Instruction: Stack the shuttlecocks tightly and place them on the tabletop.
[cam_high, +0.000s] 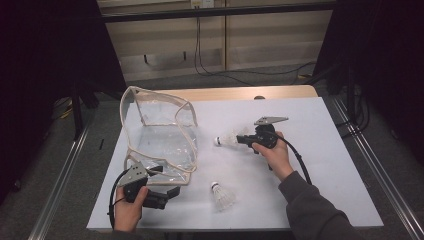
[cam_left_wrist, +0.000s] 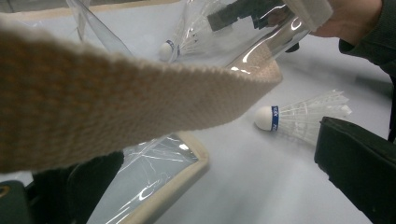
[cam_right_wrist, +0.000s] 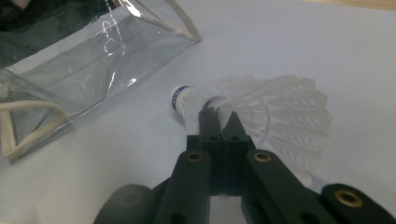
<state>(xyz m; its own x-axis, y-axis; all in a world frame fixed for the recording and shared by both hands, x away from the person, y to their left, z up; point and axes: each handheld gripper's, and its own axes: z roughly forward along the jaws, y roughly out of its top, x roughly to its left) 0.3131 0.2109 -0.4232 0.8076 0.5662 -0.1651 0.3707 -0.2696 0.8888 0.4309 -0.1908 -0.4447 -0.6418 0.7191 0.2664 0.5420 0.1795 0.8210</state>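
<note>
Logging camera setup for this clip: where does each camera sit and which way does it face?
High view: above the person's side, looking forward and down on the white table; both forearms enter from below.
Left gripper view: on the left gripper, facing the clear plastic bag's beige strap.
Right gripper view: on the right gripper, shut on a white feathered shuttlecock.
All three share the bag.

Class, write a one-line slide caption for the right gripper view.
Right gripper, jaws shut on a white shuttlecock, beside a clear plastic bag with beige trim.
</note>
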